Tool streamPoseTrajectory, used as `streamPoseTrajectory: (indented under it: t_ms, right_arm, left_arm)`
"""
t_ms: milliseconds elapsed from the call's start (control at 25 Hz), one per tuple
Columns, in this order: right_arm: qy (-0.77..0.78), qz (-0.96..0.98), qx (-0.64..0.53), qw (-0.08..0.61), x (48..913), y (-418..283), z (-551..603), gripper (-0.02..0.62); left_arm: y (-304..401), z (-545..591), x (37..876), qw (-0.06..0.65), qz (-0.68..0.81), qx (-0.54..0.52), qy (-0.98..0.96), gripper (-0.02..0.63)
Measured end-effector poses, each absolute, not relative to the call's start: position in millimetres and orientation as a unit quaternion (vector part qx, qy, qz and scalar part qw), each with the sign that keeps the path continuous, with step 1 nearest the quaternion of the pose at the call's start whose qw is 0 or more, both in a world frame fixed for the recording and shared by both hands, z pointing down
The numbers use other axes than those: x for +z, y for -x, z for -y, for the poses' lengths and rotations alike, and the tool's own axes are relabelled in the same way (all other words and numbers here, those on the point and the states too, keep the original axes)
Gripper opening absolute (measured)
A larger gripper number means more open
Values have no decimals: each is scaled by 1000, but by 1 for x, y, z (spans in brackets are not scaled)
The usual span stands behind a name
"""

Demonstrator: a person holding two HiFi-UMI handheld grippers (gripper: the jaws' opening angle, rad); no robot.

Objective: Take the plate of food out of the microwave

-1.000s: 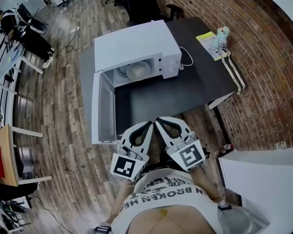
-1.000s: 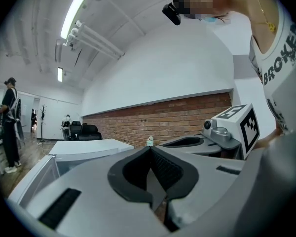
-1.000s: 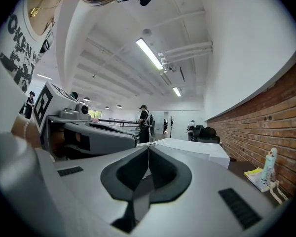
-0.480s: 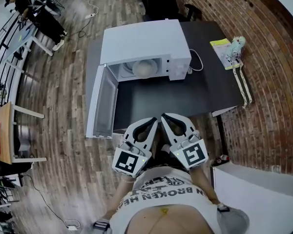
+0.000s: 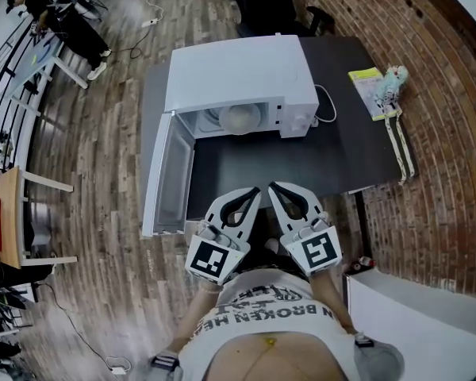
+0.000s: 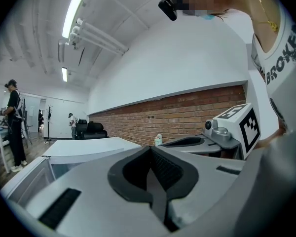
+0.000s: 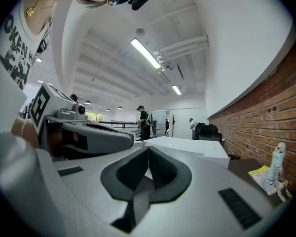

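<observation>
Plate of food [image 5: 239, 118] sits inside the open microwave [image 5: 238, 70] on the dark table [image 5: 317, 161]. The microwave door [image 5: 170, 173] is swung out to the left. Left gripper [image 5: 252, 193] and right gripper [image 5: 273, 187] are side by side at the table's near edge, well apart from the plate. Both pairs of jaws are pressed together with nothing between them, tips pointing toward the microwave cavity.
</observation>
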State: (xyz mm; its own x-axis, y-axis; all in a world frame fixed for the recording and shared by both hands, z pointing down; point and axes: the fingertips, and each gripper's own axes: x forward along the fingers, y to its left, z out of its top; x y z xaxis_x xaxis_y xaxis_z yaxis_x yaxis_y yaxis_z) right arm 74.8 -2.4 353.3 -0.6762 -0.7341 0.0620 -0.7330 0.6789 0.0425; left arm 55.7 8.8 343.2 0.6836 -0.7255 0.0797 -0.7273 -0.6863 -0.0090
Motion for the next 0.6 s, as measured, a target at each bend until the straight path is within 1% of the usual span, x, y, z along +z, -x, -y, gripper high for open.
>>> streamPoseTrajectory:
  t_ms: [280, 600]
  right_arm:
    - [-413, 909, -20, 47, 350, -67, 49, 9]
    - [-420, 905, -17, 63, 359, -55, 99, 9]
  left_arm:
    - [-53, 45, 343, 16, 369, 30, -929, 6]
    - [-36, 100, 346, -2, 366, 32, -930, 8]
